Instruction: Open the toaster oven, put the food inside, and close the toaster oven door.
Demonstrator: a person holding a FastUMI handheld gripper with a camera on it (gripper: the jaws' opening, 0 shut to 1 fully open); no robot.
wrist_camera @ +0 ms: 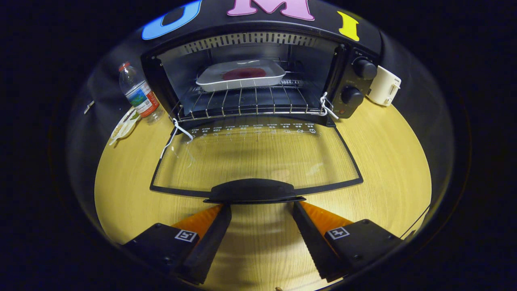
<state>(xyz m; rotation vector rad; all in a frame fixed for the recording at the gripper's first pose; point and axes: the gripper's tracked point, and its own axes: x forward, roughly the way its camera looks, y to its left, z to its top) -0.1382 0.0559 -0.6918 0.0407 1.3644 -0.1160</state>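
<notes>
The black toaster oven point(355, 81) stands on the wooden table with its glass door point(258, 157) folded down flat toward me. Inside, on the wire rack point(242, 103), sits a white tray point(240, 75) holding a dark red piece of food point(244, 73). The door's black handle point(253, 190) lies just ahead of my fingertips. My gripper point(260, 208) is open, its two fingers spread wide to either side of the handle's ends and below it, with nothing between them.
A plastic water bottle point(139, 97) and a small plate with food point(124, 126) stand left of the oven. A white appliance point(383, 86) sits to its right. Bare wooden table point(396, 161) surrounds the door.
</notes>
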